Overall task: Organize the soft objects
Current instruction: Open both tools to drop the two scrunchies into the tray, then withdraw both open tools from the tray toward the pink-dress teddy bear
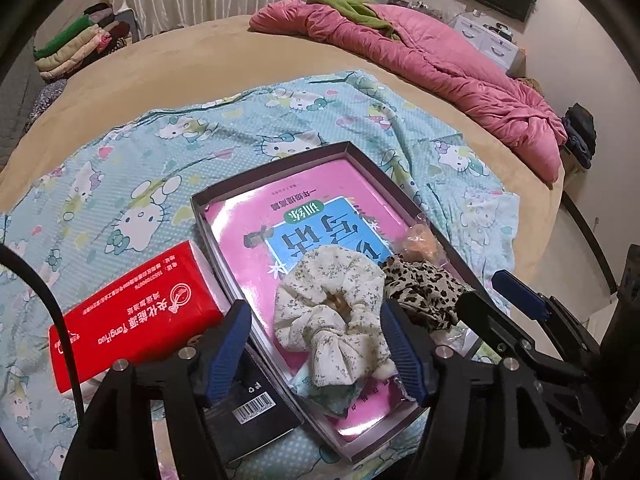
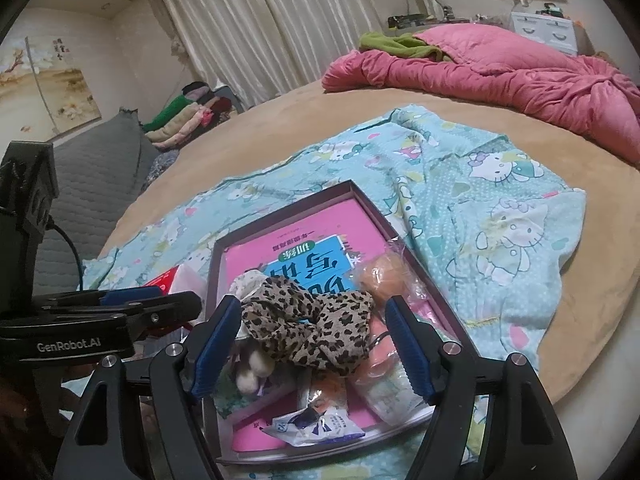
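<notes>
A shallow dark-rimmed box lined with a pink book lies on a Hello Kitty cloth. In it lie a cream floral scrunchie, a leopard-print scrunchie, an orange soft item in clear wrap and small packets. My left gripper is open, its jaws on either side of the cream scrunchie. My right gripper is open, its jaws on either side of the leopard scrunchie. The right gripper also shows at the right of the left wrist view.
A red tissue pack and a black box lie left of the dark-rimmed box. A pink quilt with a green garment lies at the far side of the tan bed. Folded clothes are stacked far left.
</notes>
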`<state>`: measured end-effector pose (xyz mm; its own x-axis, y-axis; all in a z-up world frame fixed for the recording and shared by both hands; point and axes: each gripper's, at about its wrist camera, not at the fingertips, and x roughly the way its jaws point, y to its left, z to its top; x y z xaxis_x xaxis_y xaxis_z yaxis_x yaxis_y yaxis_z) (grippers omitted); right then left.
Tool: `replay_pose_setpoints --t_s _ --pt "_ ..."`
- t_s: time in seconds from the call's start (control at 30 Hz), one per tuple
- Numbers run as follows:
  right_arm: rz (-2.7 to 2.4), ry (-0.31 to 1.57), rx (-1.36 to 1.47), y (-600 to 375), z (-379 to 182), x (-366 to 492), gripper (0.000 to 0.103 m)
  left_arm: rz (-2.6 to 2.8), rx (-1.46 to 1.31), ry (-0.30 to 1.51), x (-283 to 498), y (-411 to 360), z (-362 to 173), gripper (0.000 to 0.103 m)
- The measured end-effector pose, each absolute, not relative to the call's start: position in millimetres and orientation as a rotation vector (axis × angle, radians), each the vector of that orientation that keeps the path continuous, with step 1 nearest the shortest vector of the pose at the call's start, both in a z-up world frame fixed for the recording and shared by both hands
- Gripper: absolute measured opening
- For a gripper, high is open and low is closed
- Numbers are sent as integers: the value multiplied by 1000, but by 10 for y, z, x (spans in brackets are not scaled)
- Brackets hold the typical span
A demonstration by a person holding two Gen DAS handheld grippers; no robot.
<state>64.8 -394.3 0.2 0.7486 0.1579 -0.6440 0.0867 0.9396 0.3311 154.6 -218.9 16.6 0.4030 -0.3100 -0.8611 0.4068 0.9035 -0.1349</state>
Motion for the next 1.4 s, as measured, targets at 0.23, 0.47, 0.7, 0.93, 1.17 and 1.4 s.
replay_pose_setpoints --t_s 0.23,0.47,0.7,0.93,1.17,1.4 --pt "10 730 350 -3958 22 616 76 -439 90 1046 1489 -2111 228 74" --pt "10 714 319 -3854 129 576 76 -428 83 1027 1425 -2007 301 81" --pt "31 698 304 -3707 256 558 76 -413 72 1000 1340 -1859 402 81" --pt "61 698 259 -3500 371 531 76 -390 50 981 1253 -1635 503 81" --pt "106 707 222 -3269 439 498 76 -353 16 972 1179 -1317 558 81" --pt "157 711 170 -2981 502 452 77 -292 -41 968 1119 -842 580 81"
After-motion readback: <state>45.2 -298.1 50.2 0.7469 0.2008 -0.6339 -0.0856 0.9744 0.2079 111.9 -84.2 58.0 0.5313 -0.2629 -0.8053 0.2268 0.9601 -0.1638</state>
